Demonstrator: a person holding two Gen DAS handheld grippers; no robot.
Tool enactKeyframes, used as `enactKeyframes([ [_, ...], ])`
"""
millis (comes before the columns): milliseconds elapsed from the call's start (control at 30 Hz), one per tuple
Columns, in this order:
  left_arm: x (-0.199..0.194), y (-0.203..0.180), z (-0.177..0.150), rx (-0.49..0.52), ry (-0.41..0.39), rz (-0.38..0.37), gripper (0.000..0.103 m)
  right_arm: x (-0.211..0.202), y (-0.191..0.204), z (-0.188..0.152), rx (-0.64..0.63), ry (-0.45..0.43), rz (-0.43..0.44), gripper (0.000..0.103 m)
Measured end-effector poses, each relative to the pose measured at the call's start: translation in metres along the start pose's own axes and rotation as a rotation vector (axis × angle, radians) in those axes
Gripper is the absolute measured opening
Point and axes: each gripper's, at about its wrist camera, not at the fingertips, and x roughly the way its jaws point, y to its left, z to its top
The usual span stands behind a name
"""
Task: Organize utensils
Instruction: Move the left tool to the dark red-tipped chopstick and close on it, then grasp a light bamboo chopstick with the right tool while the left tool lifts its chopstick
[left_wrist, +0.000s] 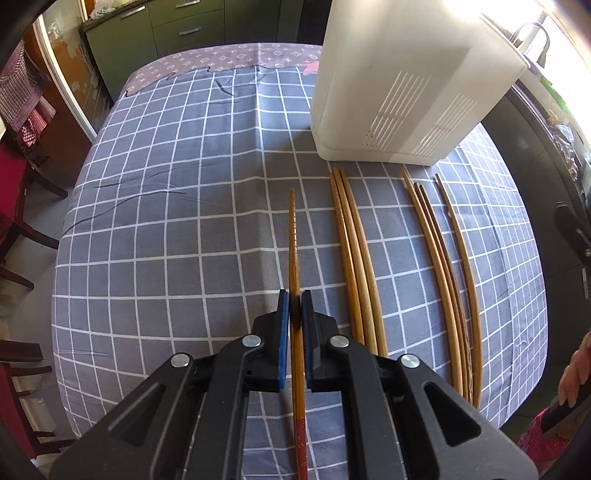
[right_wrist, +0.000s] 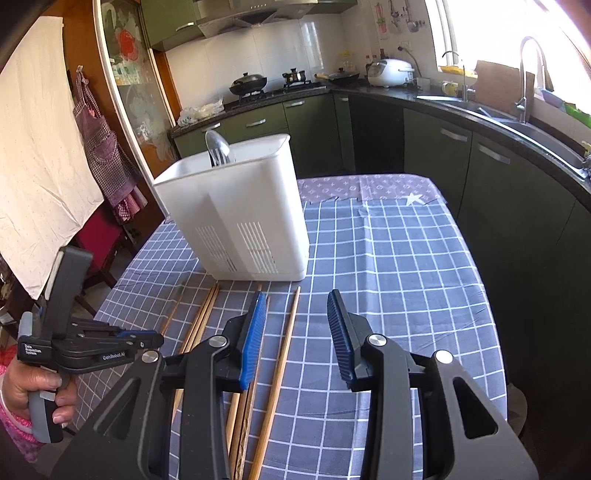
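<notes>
My left gripper (left_wrist: 294, 295) has its blue ribbed pads clamped on one slender, round wooden chopstick (left_wrist: 292, 236) with a ringed tip, lying on the grey checked tablecloth (left_wrist: 166, 221). My right gripper (right_wrist: 297, 299) stands apart and empty above the cloth, with loose bamboo chopsticks (right_wrist: 284, 343) beneath and left of its left finger. Beyond both sets of fingertips stands the white, slotted plastic utensil holder (right_wrist: 240, 206); white lettering on my left gripper's black body is too small to read.
</notes>
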Motion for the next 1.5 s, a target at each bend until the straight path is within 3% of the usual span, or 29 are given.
enactKeyframes([
  [133, -0.029, 0.002, 0.000, 0.017, -0.084, 0.001, 0.007, 0.033, 0.001, -0.003, 0.004, 0.129, 0.043, 0.035],
  [300, -0.067, -0.006, -0.002, 0.035, -0.203, 0.002, 0.007, 0.065, 0.014, -0.009, -0.024, 0.231, 0.020, 0.034],
  [500, -0.097, -0.013, -0.006, 0.063, -0.305, -0.004, 0.007, 0.091, 0.021, -0.015, -0.068, 0.287, -0.062, 0.024],
  [800, -0.108, -0.022, -0.011, 0.087, -0.352, -0.009, 0.007, 0.108, 0.028, -0.014, -0.087, 0.306, -0.125, 0.020],
  [833, -0.108, -0.022, -0.012, 0.088, -0.353, -0.009, 0.007, 0.110, 0.028, -0.013, -0.087, 0.304, -0.134, 0.011],
  [867, -0.108, -0.022, -0.012, 0.088, -0.355, -0.011, 0.007, 0.110, 0.026, -0.012, -0.081, 0.301, -0.130, 0.009],
  [1100, -0.109, -0.021, -0.015, 0.093, -0.360, -0.014, 0.007, 0.103, 0.018, -0.005, -0.041, 0.269, -0.086, 0.007],
  [1500, -0.113, -0.020, -0.015, 0.097, -0.372, -0.015, 0.007, -0.022, 0.014, 0.019, -0.006, -0.040, 0.000, 0.007],
])
